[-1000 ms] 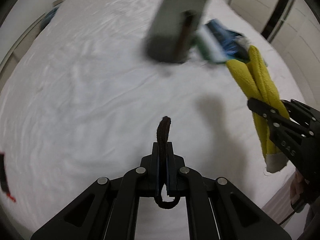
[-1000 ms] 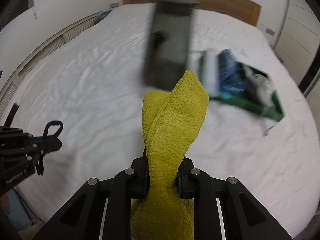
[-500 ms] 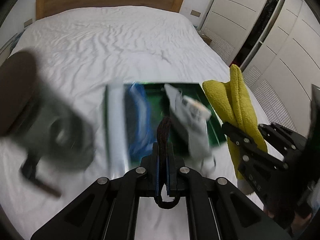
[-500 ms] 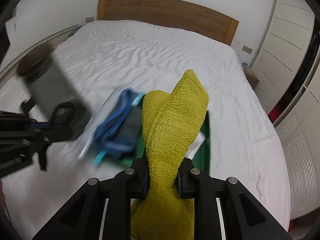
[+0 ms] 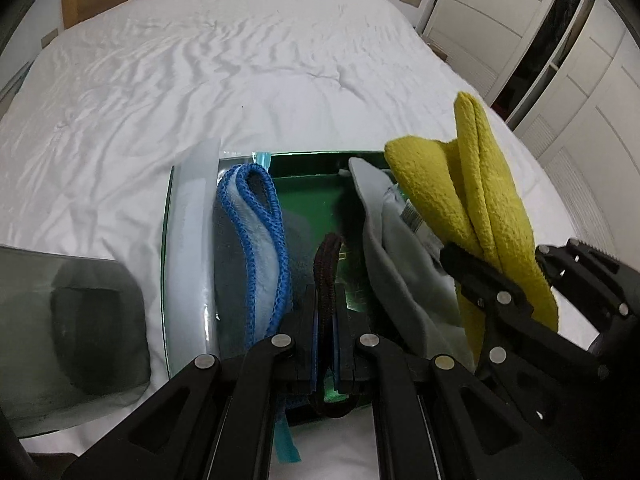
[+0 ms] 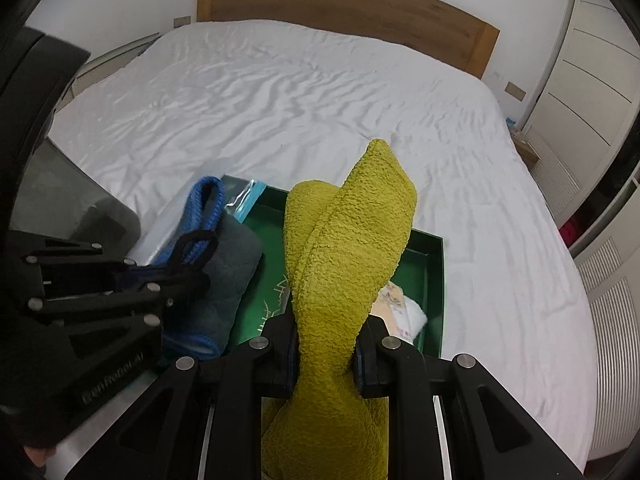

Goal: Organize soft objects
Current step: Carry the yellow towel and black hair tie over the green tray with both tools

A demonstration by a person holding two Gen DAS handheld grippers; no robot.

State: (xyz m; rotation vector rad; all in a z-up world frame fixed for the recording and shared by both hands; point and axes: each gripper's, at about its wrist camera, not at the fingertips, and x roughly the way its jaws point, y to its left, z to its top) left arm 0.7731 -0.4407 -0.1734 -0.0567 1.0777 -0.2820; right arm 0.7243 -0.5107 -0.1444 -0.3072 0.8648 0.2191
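Left gripper (image 5: 325, 320) is pinched tight on a dark brown hair tie (image 5: 327, 268), hanging over the green box (image 5: 320, 188) near the bed's (image 5: 240, 80) foot edge; right gripper (image 6: 326, 344) clamps a bunched yellow cloth (image 6: 344, 248) above the same box. The risk: both tools crowd one opening, so they may bump, or the bulky cloth may drape over the box wall. Beyond lies bare white sheet, then the wooden headboard (image 6: 360, 4).

I have swung both grippers across the bed: the green box (image 5: 320, 200) now lies directly beneath them, and the grey container (image 5: 72, 320) sits far left.
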